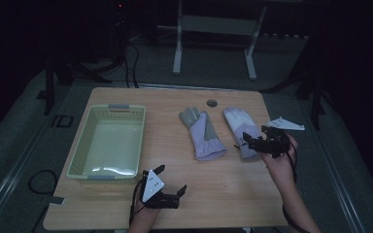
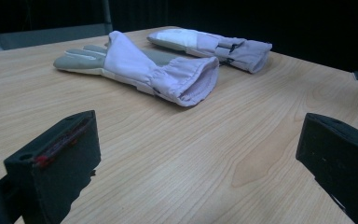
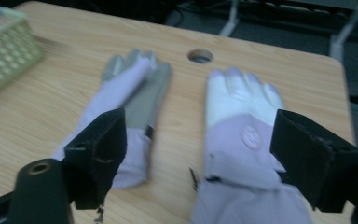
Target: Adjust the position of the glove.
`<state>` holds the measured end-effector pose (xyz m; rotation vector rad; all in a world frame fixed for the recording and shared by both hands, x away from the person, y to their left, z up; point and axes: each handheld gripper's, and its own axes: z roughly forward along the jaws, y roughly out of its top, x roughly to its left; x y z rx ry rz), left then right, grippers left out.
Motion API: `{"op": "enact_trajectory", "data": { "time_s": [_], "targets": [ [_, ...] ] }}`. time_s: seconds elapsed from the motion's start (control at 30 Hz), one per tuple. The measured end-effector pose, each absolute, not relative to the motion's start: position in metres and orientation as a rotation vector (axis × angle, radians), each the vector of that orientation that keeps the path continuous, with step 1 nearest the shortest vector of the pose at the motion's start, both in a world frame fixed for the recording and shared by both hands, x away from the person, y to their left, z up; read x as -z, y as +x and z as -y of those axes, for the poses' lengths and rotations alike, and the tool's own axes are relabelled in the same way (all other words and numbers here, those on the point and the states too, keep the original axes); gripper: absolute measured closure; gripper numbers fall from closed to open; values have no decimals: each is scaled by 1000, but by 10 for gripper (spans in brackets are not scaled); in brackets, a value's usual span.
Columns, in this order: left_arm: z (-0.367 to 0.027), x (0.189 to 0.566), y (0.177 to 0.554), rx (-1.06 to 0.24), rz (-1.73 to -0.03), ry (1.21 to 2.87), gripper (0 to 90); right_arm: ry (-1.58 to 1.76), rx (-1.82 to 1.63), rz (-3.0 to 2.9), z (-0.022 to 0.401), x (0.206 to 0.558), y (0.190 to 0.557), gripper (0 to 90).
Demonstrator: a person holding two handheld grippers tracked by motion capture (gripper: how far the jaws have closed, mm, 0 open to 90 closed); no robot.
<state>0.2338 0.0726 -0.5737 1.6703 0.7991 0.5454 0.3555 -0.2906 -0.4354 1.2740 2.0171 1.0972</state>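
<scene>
While right gripper (image 1: pixel 267 142) is hovering over cuff of right glove (image 3: pixel 242 140), jaws wide, holding nothing, glove is lying lengthwise on counter (image 1: pixel 213 194), fingers pointing away. Left gripper (image 1: pixel 167 182) is resting farther off, open, empty.

Lilac-and-grey gloves (image 1: pixel 201 133), pale green basket (image 1: pixel 80 148) (lattice walls)
</scene>
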Motion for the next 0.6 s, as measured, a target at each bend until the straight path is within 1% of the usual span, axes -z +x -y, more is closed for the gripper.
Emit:
{"op": "enact_trajectory", "data": {
  "time_s": [0.33,0.6],
  "targets": [
    [-73,574,234,-533,-802,1671,0,1220,-1153,-2106,255,433,375,242],
    [-73,574,234,-526,-804,1669,0,1224,-1133,-2167,227,450,398,289]
  ]
}}
